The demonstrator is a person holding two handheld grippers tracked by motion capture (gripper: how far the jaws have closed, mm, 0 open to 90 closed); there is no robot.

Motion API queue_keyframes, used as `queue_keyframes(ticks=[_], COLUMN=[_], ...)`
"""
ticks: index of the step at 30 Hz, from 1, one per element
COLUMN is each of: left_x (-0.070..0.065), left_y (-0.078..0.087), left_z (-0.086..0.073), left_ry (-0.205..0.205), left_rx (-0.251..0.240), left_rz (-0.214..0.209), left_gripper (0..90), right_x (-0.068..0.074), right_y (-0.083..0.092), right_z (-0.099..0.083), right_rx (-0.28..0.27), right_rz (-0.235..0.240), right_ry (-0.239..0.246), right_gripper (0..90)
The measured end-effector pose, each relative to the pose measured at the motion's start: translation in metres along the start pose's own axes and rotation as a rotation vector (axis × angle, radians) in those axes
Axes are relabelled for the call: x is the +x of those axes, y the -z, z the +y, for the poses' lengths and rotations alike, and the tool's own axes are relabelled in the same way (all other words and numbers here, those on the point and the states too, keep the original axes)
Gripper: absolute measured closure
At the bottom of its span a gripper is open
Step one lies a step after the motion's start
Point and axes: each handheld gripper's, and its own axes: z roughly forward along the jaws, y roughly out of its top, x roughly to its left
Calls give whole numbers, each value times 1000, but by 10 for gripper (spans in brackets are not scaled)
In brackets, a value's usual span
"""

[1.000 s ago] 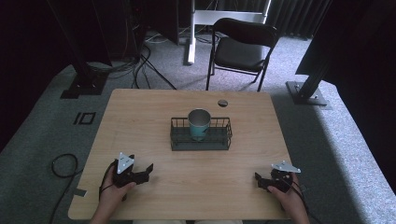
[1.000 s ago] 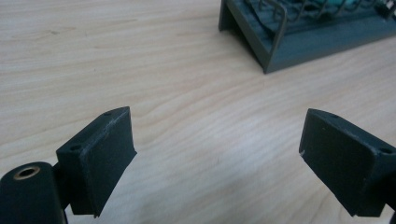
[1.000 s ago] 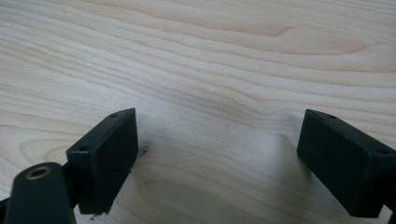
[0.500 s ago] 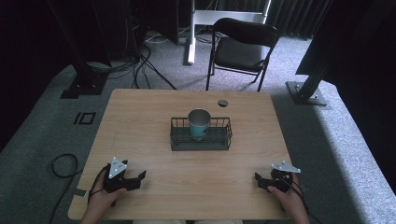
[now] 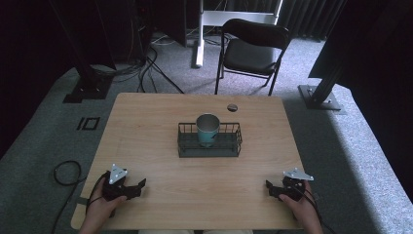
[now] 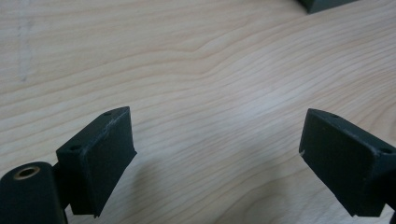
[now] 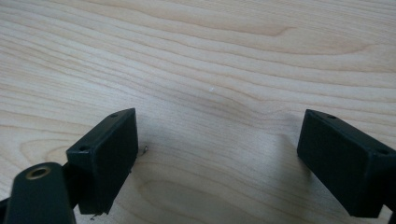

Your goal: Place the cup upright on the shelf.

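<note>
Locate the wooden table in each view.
High view: the table spans the middle, under the basket.
Left gripper view: table lies beneath the open left gripper; basket corner top right.
Right gripper view: table lies beneath the open right gripper.
Shared landmark: pale wood grain.

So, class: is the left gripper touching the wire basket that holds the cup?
Apart. The high view shows the left gripper near the table's front edge, with bare wood between it and the wire basket.
</note>
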Motion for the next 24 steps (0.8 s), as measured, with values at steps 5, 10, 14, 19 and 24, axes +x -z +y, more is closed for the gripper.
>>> queue_keyframes(ticks=[5,10,14,19,24], left_x=[5,9,11,10,9], left_y=[0,0,0,-1,-2], left_z=[-2,-3,-4,-3,-2], left_ry=[28,57,53,53,58], left_rx=[52,78,85,92,94], left_rz=[31,43,64,83,89], left_gripper=[108,108,108,97,92], right_x=[0,0,0,0,0], right_y=[0,0,0,0,0], right_z=[0,0,0,0,0], right_rx=[0,0,0,0,0], right_rz=[0,0,0,0,0], right_ry=[0,0,1,0,1], right_gripper=[121,121,121,121,121])
